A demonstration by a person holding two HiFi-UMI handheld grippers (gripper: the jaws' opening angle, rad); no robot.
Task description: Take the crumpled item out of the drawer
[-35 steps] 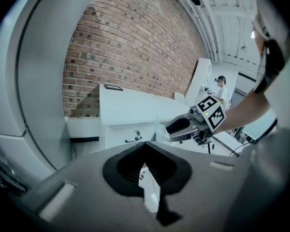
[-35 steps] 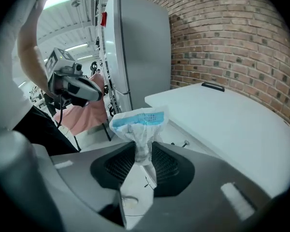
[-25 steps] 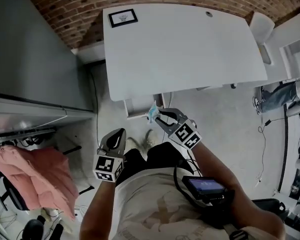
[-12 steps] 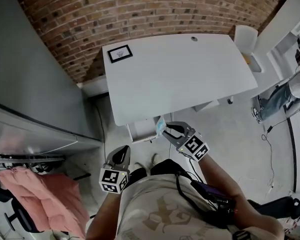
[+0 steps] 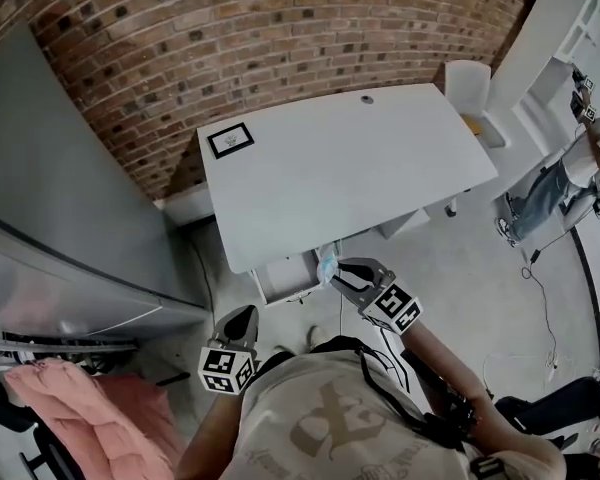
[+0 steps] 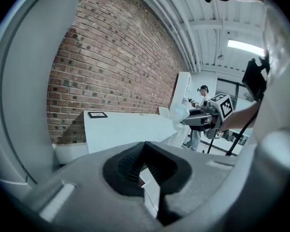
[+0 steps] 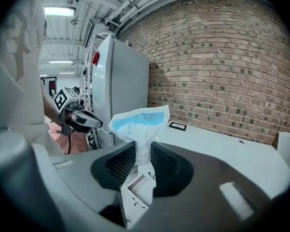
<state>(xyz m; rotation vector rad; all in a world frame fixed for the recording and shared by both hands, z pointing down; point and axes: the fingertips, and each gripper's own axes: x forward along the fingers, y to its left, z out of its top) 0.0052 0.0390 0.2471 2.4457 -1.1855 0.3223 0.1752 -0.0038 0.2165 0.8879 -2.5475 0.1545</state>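
Observation:
The crumpled item (image 7: 140, 121) is a white and blue plastic packet, pinched between the pads of my right gripper (image 7: 143, 153), which is shut on it. In the head view that gripper (image 5: 342, 271) holds the packet (image 5: 326, 265) just in front of the white desk's (image 5: 340, 168) near edge, above the open drawer (image 5: 285, 278). The drawer (image 7: 134, 190) also shows below the jaws in the right gripper view. My left gripper (image 5: 239, 321) hangs lower and to the left, apart from the drawer. Its jaws (image 6: 145, 146) are shut with nothing between them.
A black-framed picture (image 5: 229, 139) lies on the desk's far left corner. A tall grey cabinet (image 5: 50, 228) stands to the left, with a pink garment (image 5: 80, 418) below it. A white chair (image 5: 470, 86) and another person (image 5: 592, 138) are at the right.
Both grippers have risen. The right one has lifted the packet from beside the drawer up toward the desk's edge. The head camera has tilted up, showing more brick wall.

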